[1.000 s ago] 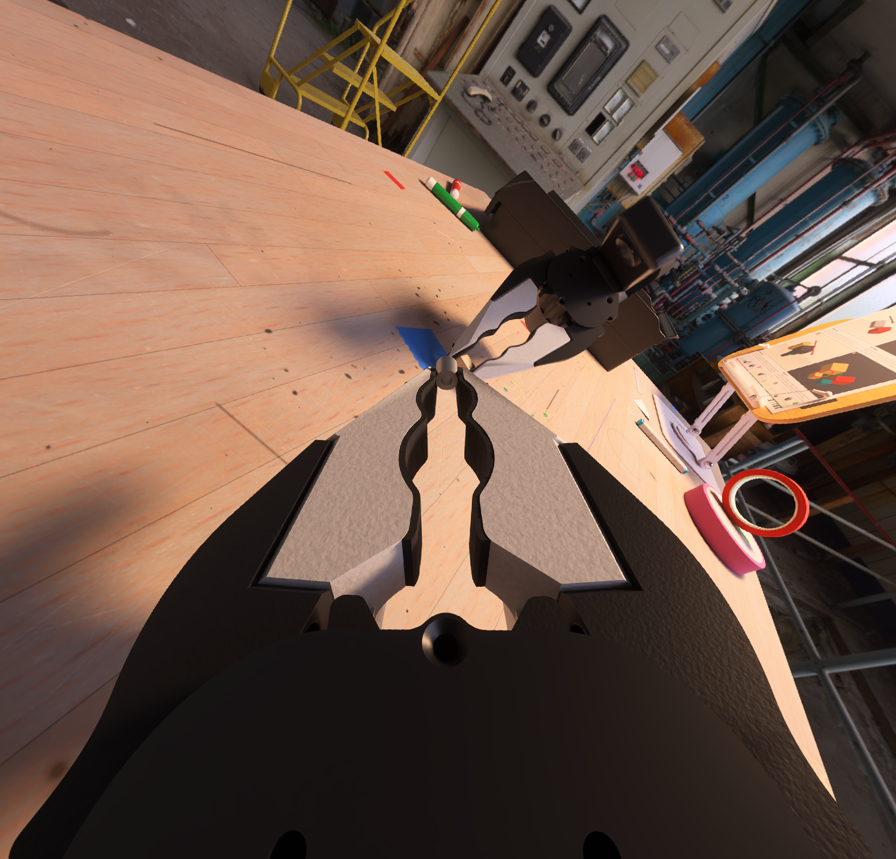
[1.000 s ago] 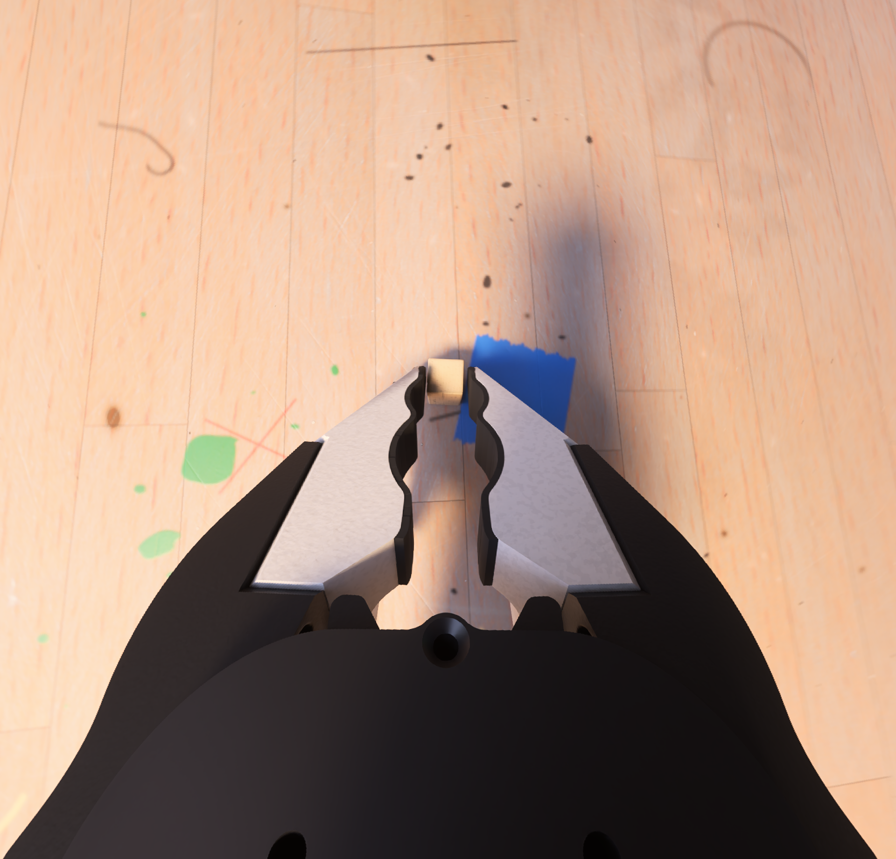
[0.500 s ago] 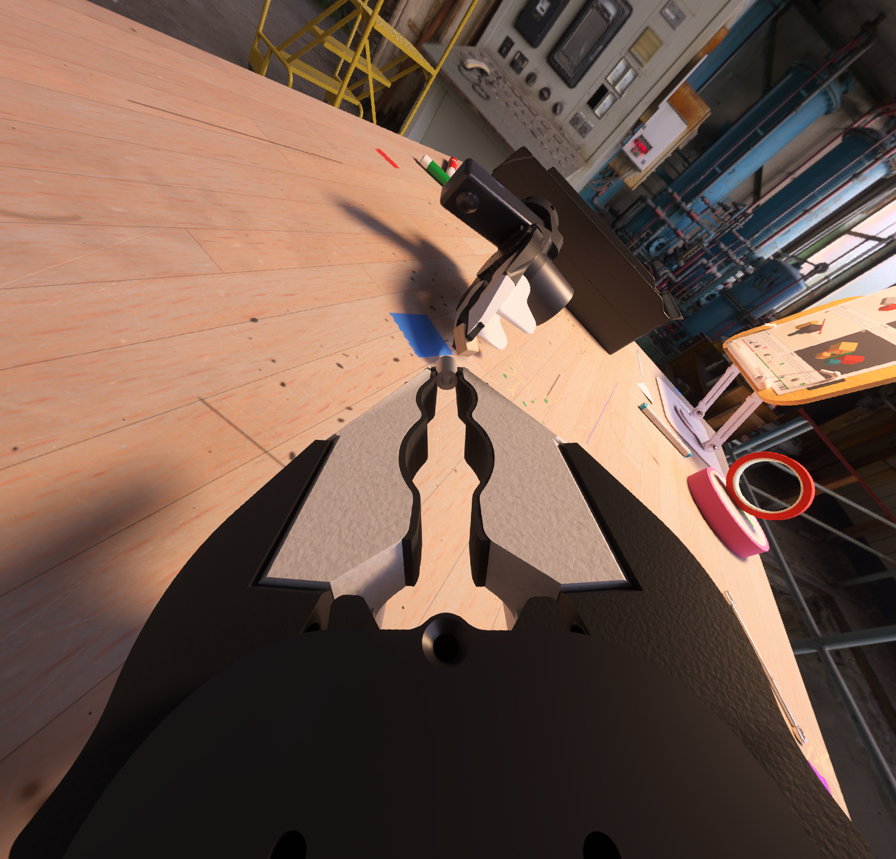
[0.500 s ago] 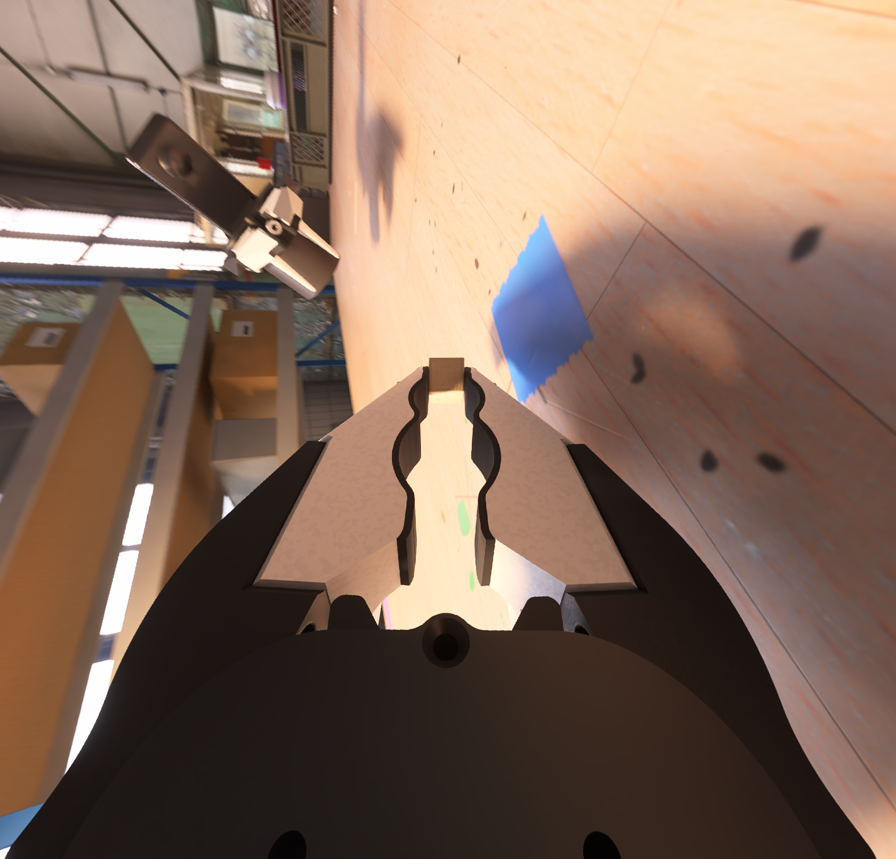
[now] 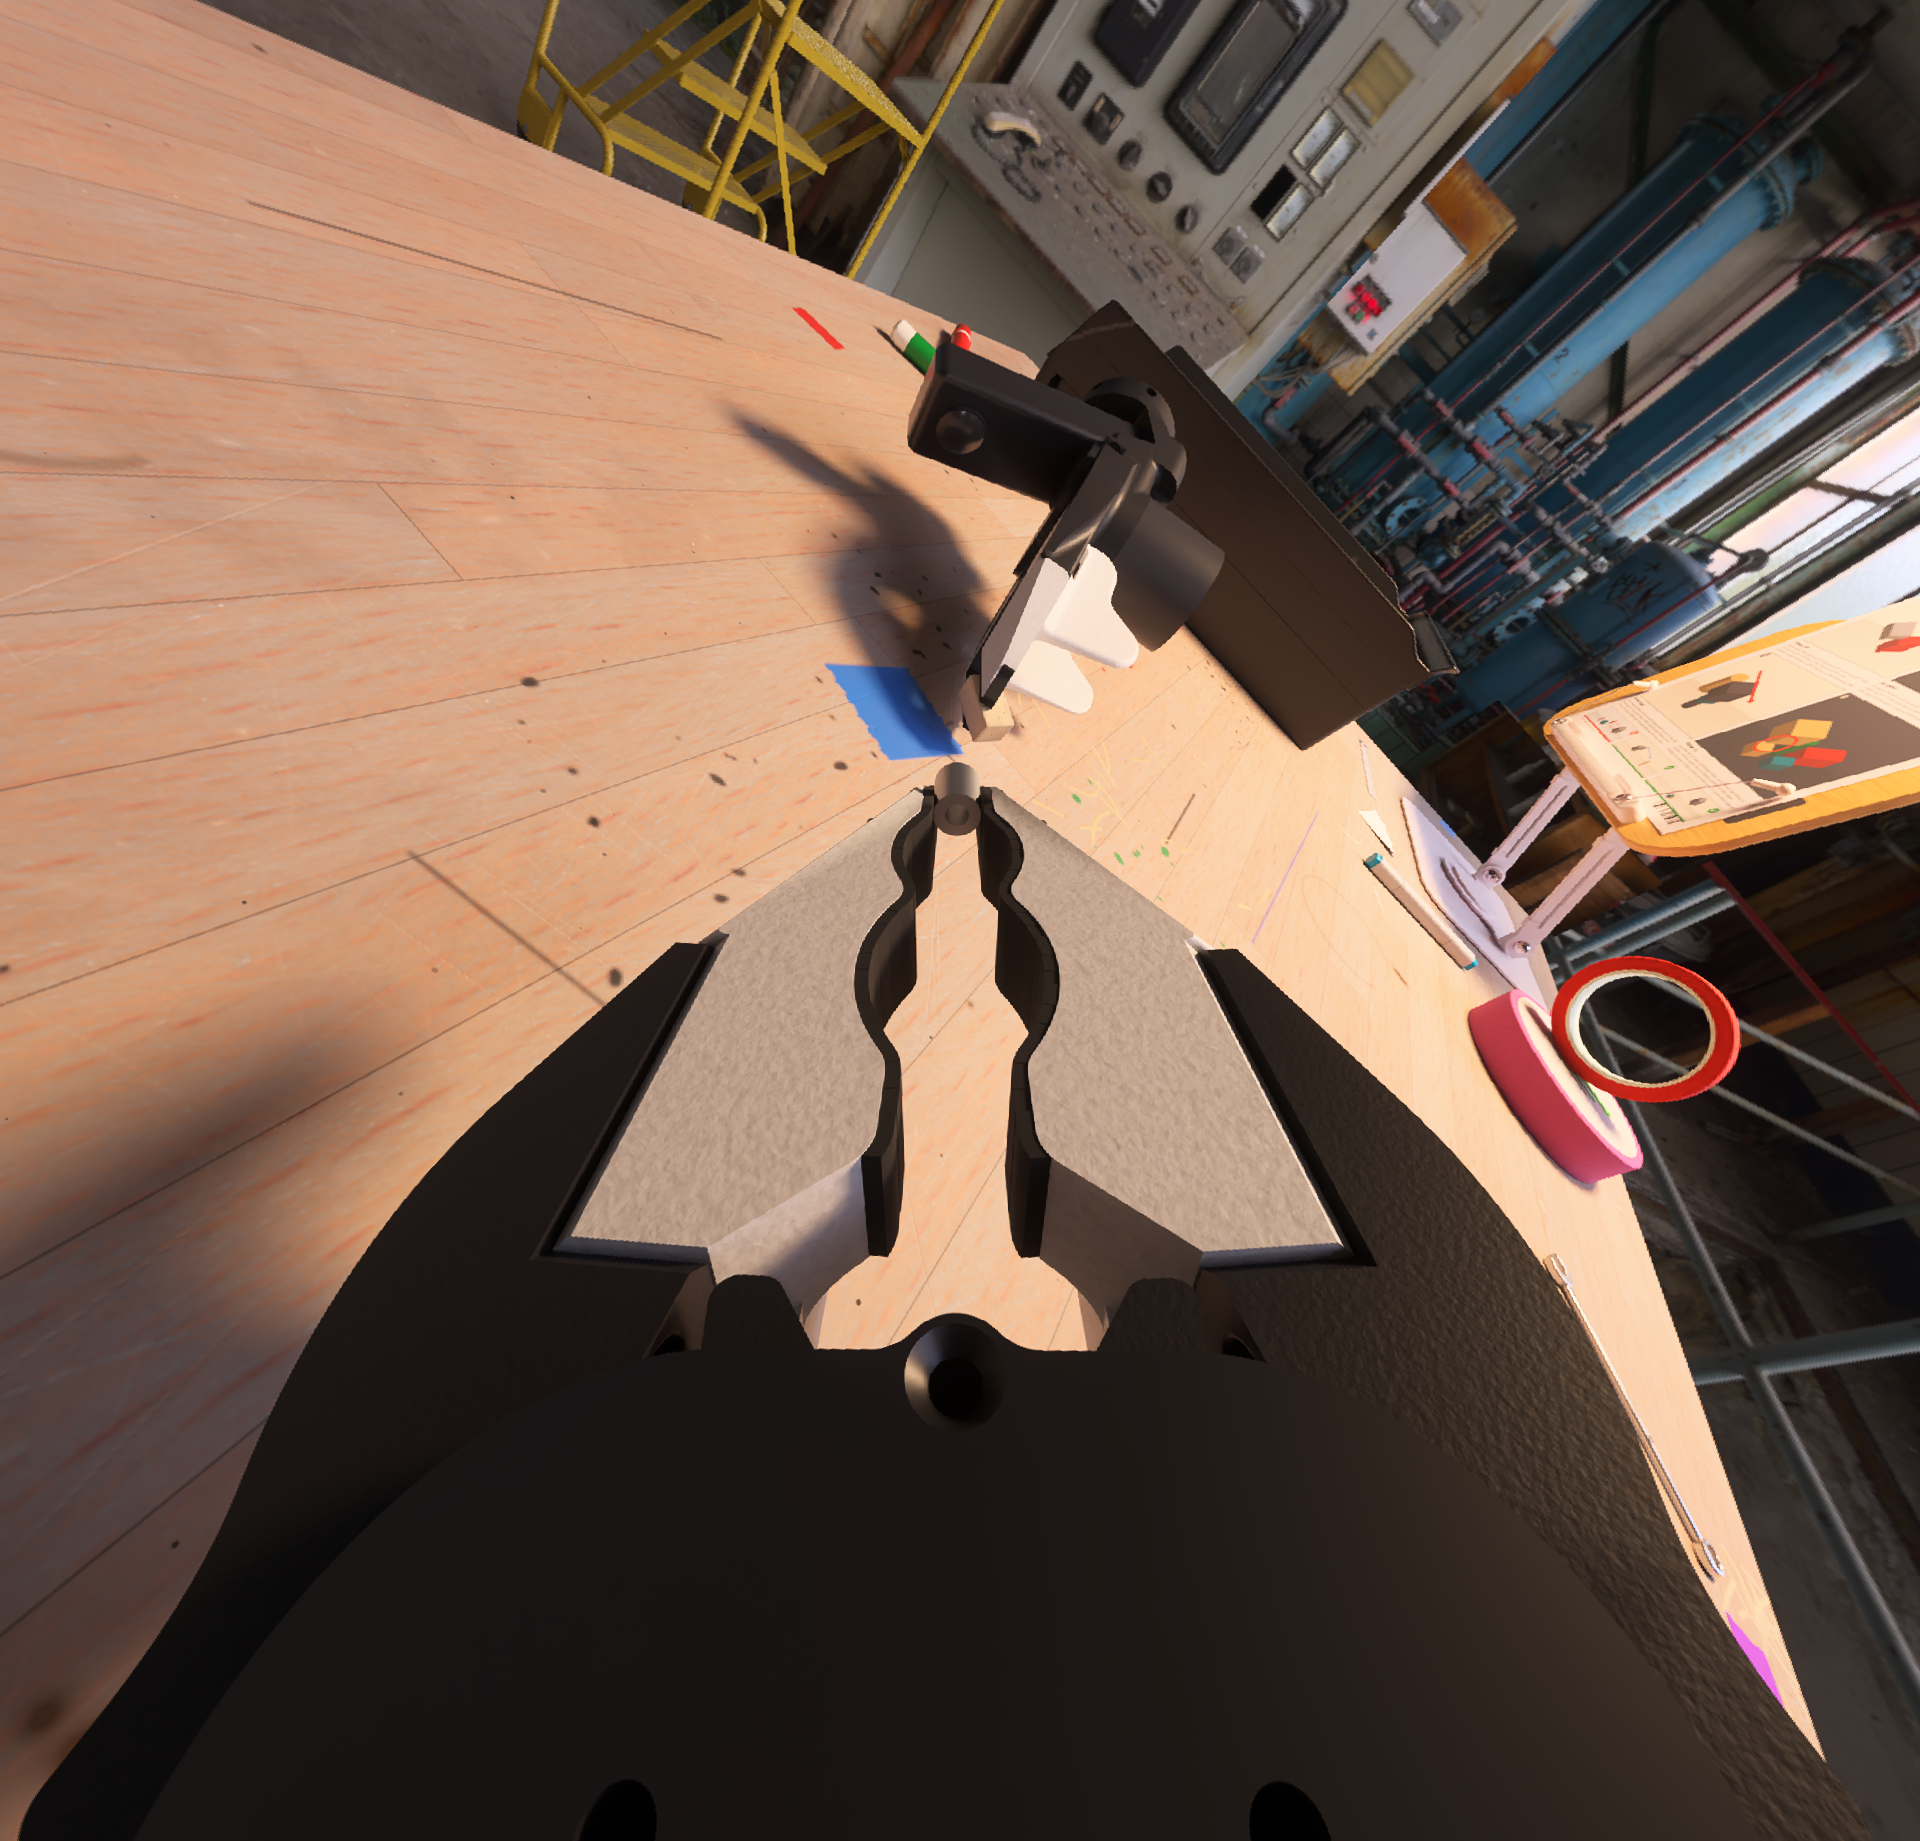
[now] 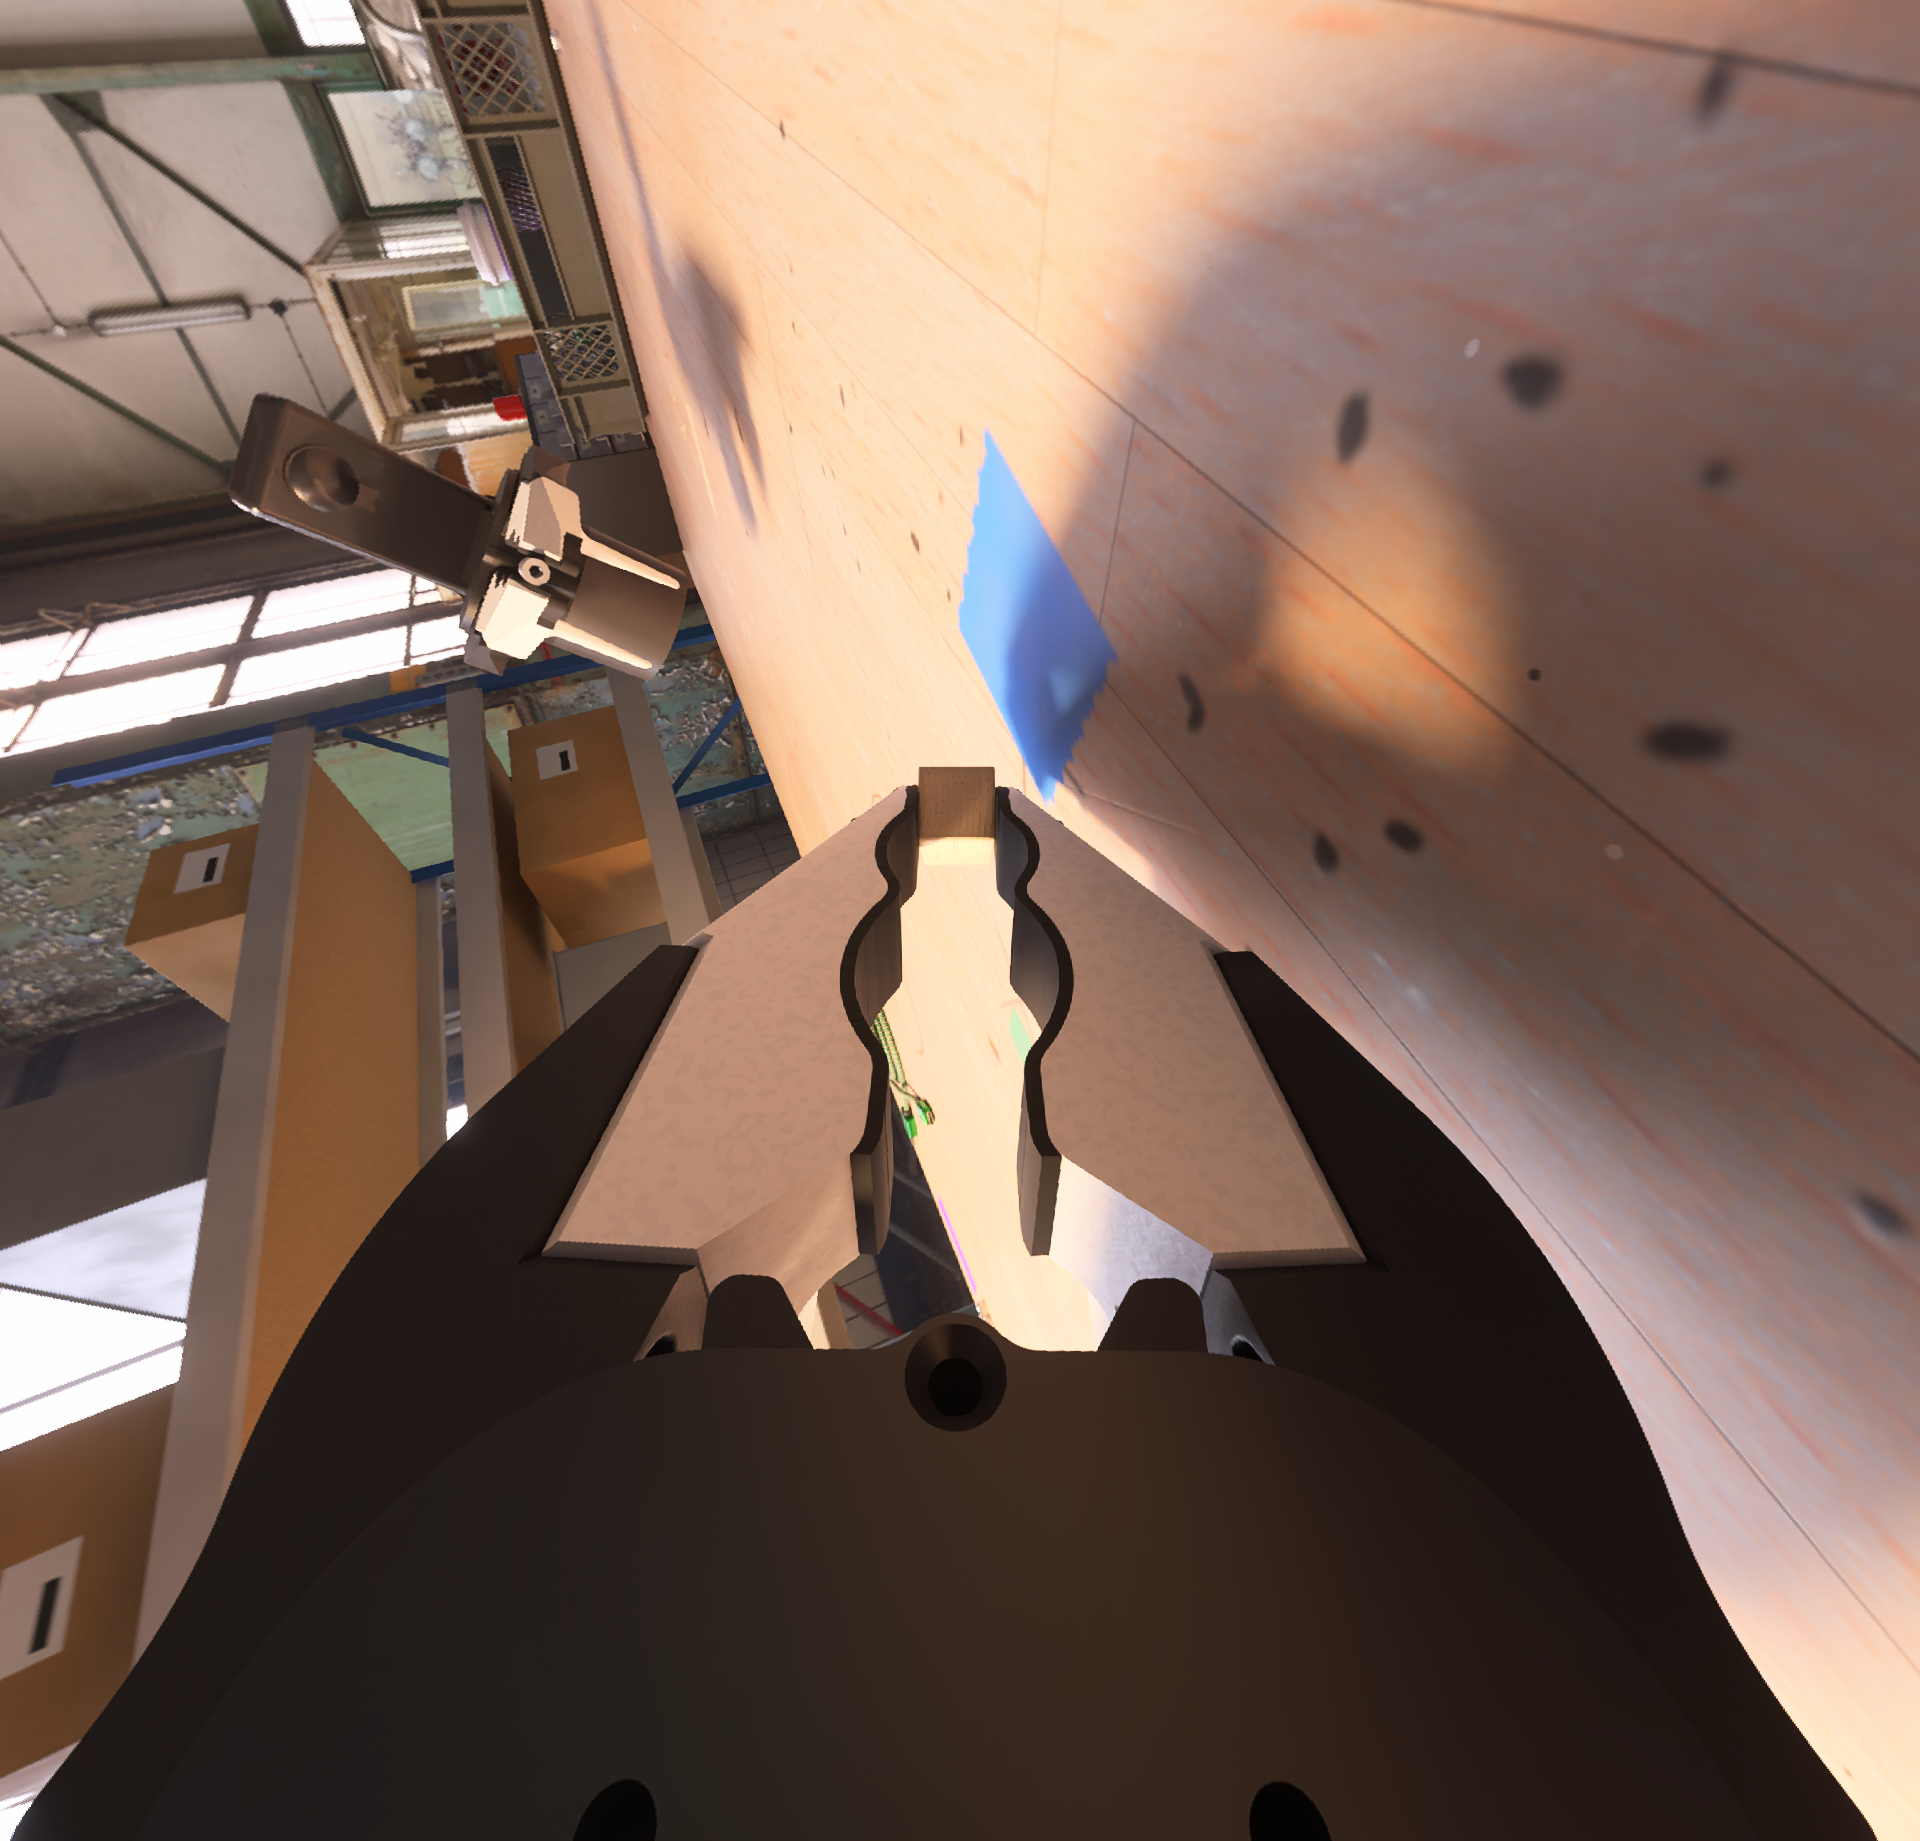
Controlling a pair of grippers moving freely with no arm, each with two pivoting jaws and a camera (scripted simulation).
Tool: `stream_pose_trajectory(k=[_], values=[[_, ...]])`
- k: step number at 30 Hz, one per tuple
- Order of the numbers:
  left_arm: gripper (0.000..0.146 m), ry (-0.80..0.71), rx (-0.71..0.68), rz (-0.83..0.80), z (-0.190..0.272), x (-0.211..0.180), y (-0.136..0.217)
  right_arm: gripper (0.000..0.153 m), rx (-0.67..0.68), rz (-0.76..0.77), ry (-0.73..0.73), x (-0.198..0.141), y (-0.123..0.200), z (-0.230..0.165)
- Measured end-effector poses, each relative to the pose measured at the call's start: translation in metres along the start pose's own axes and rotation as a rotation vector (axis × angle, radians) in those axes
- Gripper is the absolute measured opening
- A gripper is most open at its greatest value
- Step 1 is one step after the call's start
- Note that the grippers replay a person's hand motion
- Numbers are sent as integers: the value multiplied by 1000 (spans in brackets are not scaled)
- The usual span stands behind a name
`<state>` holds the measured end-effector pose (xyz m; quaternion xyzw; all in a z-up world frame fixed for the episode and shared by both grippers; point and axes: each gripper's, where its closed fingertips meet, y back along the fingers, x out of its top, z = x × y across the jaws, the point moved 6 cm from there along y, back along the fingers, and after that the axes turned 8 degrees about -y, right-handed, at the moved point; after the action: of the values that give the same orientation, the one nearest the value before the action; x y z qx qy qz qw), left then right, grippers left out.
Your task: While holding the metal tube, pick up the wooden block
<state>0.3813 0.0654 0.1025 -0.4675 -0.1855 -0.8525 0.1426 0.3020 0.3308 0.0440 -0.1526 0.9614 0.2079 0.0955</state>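
My left gripper (image 5: 956,815) is shut on a short grey metal tube (image 5: 956,802), pinched at the fingertips above the wooden table (image 5: 312,544). My right gripper (image 6: 956,817) is shut on a small pale wooden block (image 6: 956,812) at its fingertips, lifted clear of the table and rolled sideways. In the left wrist view the right gripper (image 5: 987,716) hangs just beyond the tube, tips down, with the block (image 5: 995,723) in them over the blue tape patch (image 5: 896,709). In the right wrist view the left gripper (image 6: 665,586) shows far off at upper left.
A dark flat box (image 5: 1278,544) lies behind the right gripper. Green and red markers (image 5: 920,345) lie farther back. Pink and red tape rolls (image 5: 1590,1074) and a clipboard on a stand (image 5: 1745,742) sit at the table's right edge. The blue tape patch also shows in the right wrist view (image 6: 1029,617).
My right gripper lifted the block off the table and rolled sideways, from facing down at the table to looking along it. My left gripper kept the tube and drifted slightly.
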Motion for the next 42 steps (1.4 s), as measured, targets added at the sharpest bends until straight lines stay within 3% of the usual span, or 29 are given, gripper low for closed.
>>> stream_pose_trajectory(k=[13, 27, 42], values=[[7, 12, -30, 29, 4, 4, 2, 13, -74, -19, -39, 5, 6, -1], [7, -9, -41, 57, 9, 9, 6, 13, -272, 4, -16, 5, 12, -8], [7, -16, -53, 87, 13, 14, 11, 13, -329, 24, 10, 7, 15, -10]])
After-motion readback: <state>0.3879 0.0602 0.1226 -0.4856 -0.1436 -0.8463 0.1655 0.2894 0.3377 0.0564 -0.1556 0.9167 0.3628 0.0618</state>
